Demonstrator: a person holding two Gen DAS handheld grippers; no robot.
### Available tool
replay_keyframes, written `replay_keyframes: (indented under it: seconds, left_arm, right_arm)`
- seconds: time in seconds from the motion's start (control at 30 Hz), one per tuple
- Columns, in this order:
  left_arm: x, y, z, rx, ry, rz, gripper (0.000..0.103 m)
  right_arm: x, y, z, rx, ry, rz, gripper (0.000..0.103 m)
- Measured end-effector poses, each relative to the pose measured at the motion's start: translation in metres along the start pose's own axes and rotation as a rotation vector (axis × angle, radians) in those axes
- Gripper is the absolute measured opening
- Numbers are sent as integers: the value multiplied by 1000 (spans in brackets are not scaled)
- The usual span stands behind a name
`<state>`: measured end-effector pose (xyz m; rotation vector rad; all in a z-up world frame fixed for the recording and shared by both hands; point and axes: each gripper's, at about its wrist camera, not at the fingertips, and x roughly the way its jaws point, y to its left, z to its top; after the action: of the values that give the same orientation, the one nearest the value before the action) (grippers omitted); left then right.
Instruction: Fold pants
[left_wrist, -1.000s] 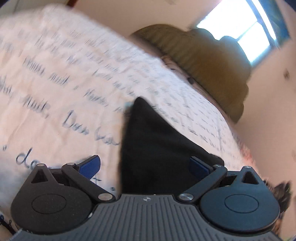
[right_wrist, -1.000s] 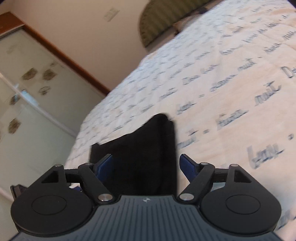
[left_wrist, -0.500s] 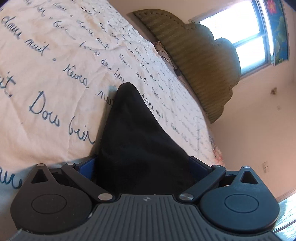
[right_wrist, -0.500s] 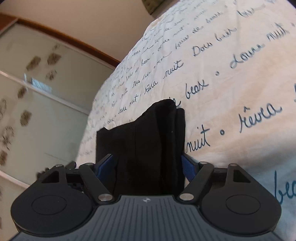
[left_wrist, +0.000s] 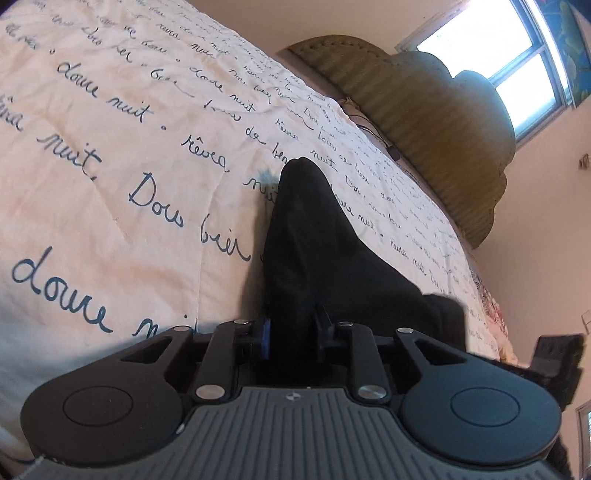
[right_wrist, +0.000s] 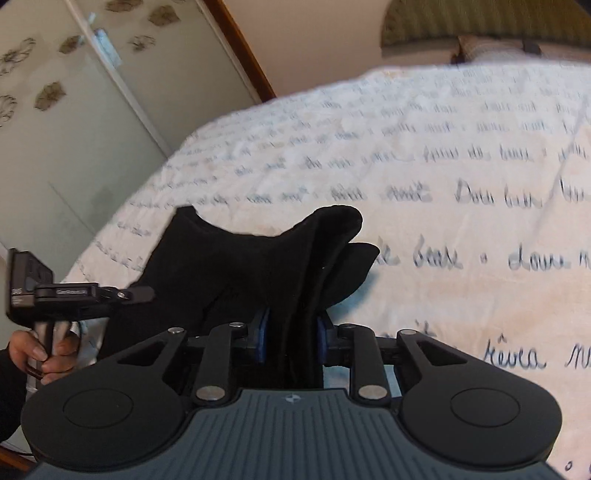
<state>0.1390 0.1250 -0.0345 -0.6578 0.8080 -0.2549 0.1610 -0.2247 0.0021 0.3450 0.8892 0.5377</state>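
Note:
Black pants (left_wrist: 317, 243) lie folded on a cream bedspread (left_wrist: 110, 177) with blue handwriting. My left gripper (left_wrist: 291, 332) is shut on the near edge of the pants, blue pads pressed into the cloth. In the right wrist view the pants (right_wrist: 258, 266) bunch up and lift off the bed, layers curling at the far end. My right gripper (right_wrist: 291, 338) is shut on their near edge. The left gripper's body (right_wrist: 66, 295) and the hand holding it show at the left of that view.
A green padded headboard (left_wrist: 424, 110) stands at the bed's far end below a bright window (left_wrist: 517, 55). Glass wardrobe doors (right_wrist: 55, 129) with a wooden frame stand beyond the bed's left side. The right wrist view is blurred.
Both grippers went from open around the pants' edge to shut on it. The right gripper has lifted the cloth, which now bunches and rises off the bed.

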Motion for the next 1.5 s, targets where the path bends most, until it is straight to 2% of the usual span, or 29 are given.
replay_keyframes:
  seconds: [0.1, 0.13, 0.17, 0.23, 0.33, 0.4, 0.43, 0.47, 0.5, 0.57, 0.67, 0.77, 0.83, 0.9, 1.0, 1.07, 1.1, 1.17, 1.2, 1.27, 1.4, 1.5]
  left_arm:
    - [2, 5, 8, -42, 18, -69, 40]
    - [4, 6, 14, -59, 28, -94, 50]
    - [7, 8, 21, -77, 33, -119, 61]
    - [14, 11, 35, -110, 25, -140, 70]
    - [37, 12, 60, -152, 44, -131, 72]
    - [51, 11, 71, -154, 50, -110, 70]
    - [56, 7, 76, -127, 41, -80, 58]
    - [63, 2, 80, -82, 46, -33, 34]
    - [69, -3, 82, -33, 56, 24, 29]
    - [73, -9, 81, 25, 49, 45, 21]
    - [65, -23, 77, 102, 11, 72, 17]
    - [54, -24, 76, 88, -38, 54, 17]
    - [65, -15, 65, 97, -17, 100, 18]
    - [64, -12, 56, 147, -72, 80, 19]
    - [60, -9, 55, 109, -77, 50, 27]
    - [46, -7, 51, 61, -78, 46, 41]
    - [37, -7, 48, 48, -81, 52, 45]
    - [15, -10, 35, 62, -103, 73, 66]
    - [5, -12, 25, 85, -104, 79, 71]
    - [-11, -16, 2, 140, -72, 79, 75]
    - [-29, -23, -37, 216, -62, 44, 77]
    - [-28, -29, -52, 271, -74, 36, 80]
  right_arm:
    - [0, -25, -14, 178, -69, 89, 40]
    - [-2, -29, -19, 211, -88, 117, 48]
    - [-3, -31, -24, 225, -110, 146, 53]
    - [-2, -33, -33, 227, -156, 198, 68]
    - [-1, -38, -39, 235, -207, 246, 72]
    - [-3, -41, -41, 247, -224, 268, 72]
    - [-3, -43, -42, 251, -232, 277, 72]
    - [-4, -44, -44, 256, -239, 285, 71]
    - [-5, -45, -44, 260, -243, 291, 71]
    - [-4, -50, -44, 274, -256, 312, 71]
    - [-5, -59, -46, 312, -277, 358, 70]
    - [-5, -60, -45, 314, -280, 367, 70]
    - [-4, -60, -44, 309, -279, 370, 70]
    - [-5, -63, -45, 321, -284, 389, 70]
    - [-5, -65, -45, 335, -287, 400, 70]
    - [-9, -71, -51, 352, -291, 399, 70]
    - [-12, -70, -52, 358, -290, 382, 70]
    - [-25, -61, -53, 349, -286, 282, 71]
    - [-32, -56, -57, 351, -291, 241, 71]
    - [-45, -46, -65, 356, -267, 206, 72]
    - [-42, -24, -85, 307, -119, 195, 72]
    - [-40, -12, -88, 254, -93, 189, 72]
